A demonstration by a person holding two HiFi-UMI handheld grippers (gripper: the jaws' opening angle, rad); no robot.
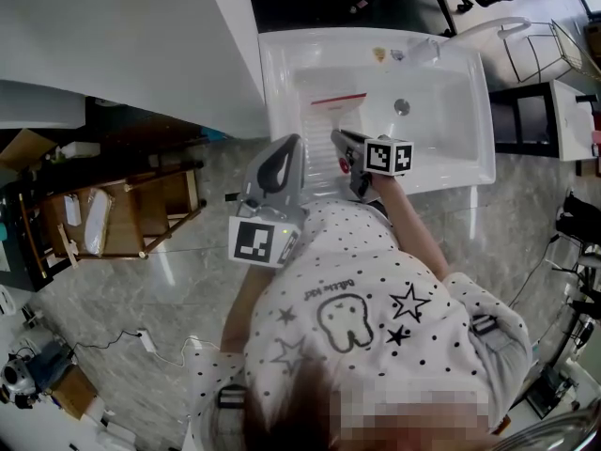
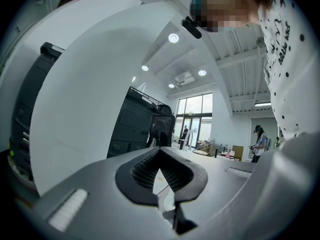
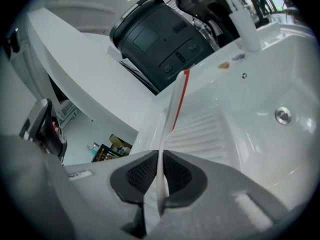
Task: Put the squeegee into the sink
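Head view, contents as seen from above:
- Person in a white dotted shirt is standing at a white sink.
- Right gripper is reaching over the sink's near rim and is gripping the squeegee by its white handle.
- The squeegee's red blade end is pointing away from the person and is sitting over the ribbed slope on the basin's left side. Whether the blade is touching the ribs cannot be told.
- Drain is lying to the right of the squeegee, apart from it.
- Left gripper is hovering just left of the right one, at the sink's near left corner, beside a white counter.

Right gripper view:
- Both dark meshed pads are pressing on the thin white handle.
- The handle is running up and away from the jaws to the red strip, above the ribbed slope.
- Dark rounded appliance is standing beyond the sink's far left rim.

Left gripper view:
- The jaws are meeting at their tips with nothing between them.
- They are pointing along a white panel toward a bright windowed room.
- A second person in a cap is standing far off in that room.
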